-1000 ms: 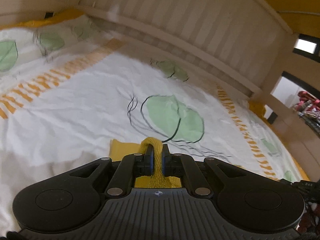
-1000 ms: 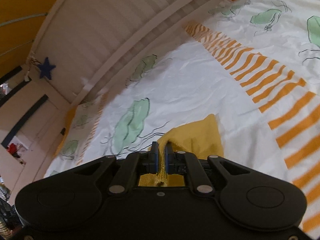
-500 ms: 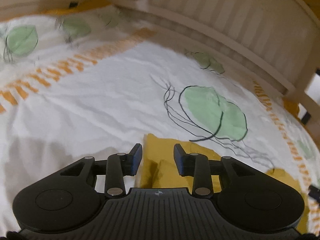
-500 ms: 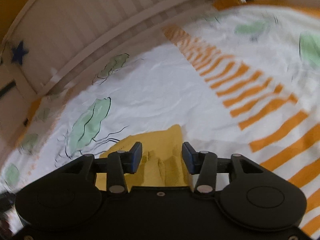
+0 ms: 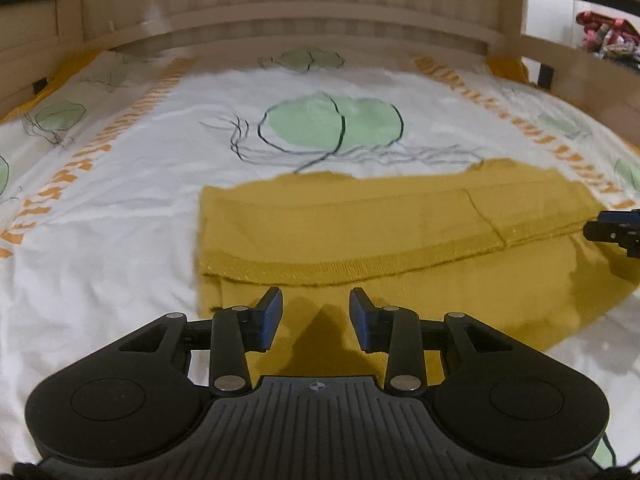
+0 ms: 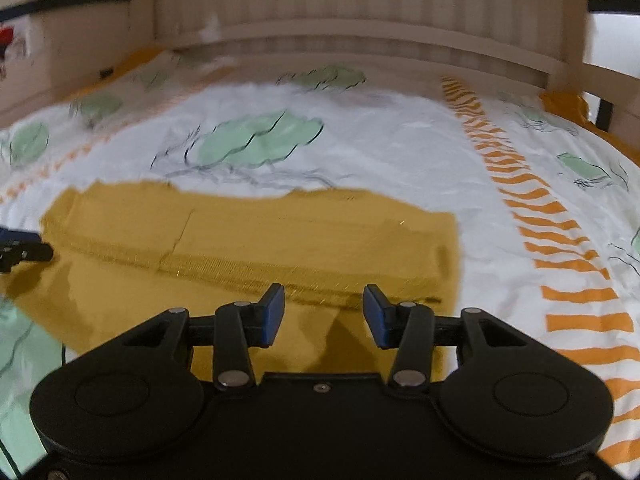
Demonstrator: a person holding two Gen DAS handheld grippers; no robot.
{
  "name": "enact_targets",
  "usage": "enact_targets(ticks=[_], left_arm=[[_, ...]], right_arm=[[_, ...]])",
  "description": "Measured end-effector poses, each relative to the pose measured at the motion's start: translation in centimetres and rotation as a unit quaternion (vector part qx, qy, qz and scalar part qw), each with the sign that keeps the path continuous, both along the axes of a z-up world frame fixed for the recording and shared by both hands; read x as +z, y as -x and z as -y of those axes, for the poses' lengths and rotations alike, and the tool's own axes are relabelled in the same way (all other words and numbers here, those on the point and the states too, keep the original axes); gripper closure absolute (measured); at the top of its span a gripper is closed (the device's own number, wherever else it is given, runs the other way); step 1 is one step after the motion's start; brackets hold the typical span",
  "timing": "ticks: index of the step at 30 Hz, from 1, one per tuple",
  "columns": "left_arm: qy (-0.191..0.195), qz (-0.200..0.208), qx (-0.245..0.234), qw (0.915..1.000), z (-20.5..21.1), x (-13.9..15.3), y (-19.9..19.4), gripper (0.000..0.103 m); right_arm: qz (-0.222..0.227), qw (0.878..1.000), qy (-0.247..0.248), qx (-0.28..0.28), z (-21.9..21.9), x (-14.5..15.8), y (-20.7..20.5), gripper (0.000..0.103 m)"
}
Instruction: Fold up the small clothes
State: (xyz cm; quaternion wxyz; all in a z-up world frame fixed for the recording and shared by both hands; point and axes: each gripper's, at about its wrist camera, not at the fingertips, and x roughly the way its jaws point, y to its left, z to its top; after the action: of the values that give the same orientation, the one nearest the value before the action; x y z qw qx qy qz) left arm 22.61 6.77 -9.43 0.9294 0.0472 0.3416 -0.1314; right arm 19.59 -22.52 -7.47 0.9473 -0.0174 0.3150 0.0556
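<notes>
Mustard-yellow knit fabric, a small folded garment, lies flat on a white bedsheet printed with green leaf shapes and orange dashed stripes. In the left wrist view, the sheet's orange stripe runs along the far left, then comes bare white cloth, then the garment's left edge. The left gripper hovers over the near left part of the garment, its blue-padded fingers spread apart and holding nothing; its shadow falls on the yellow cloth between them. A folded-over layer with a ribbed hem crosses the garment from left to right just beyond the fingertips. At the right edge of this view the tip of the other tool pokes in beside the garment's right end. A slatted wooden bed frame closes off the background.

In the right wrist view, the tip of the left tool shows at the far left edge, just beside the garment's left end. The ribbed hem runs rightward across the cloth. The right gripper sits above the garment's near right part, its fingers likewise parted and empty. Right of the garment's edge lies white sheet, then a band of orange stripes. The picture is somewhat blurred.
</notes>
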Motion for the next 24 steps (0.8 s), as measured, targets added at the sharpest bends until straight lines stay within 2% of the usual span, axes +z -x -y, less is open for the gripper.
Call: enact_targets(ticks=[8,18,24], left_arm=[[-0.010,-0.018,-0.003,0.9998,0.6,-1.5,-2.2,0.067],[-0.008,-0.017,0.000,0.9998,0.7,-0.7,-6.8,0.067],[0.005,-0.025,0.031,0.9992,0.2,-0.6,-11.0,0.067]], right_arm=[[-0.017,0.999,0.045,0.020,-1.8,-1.7,-0.5,0.049],[-0.010,0.999,0.038,0.005,-0.9,-0.7,-6.4,0.050],[-0.011,1.000,0.017,-0.020,0.7,-0.6,-10.3,0.050]])
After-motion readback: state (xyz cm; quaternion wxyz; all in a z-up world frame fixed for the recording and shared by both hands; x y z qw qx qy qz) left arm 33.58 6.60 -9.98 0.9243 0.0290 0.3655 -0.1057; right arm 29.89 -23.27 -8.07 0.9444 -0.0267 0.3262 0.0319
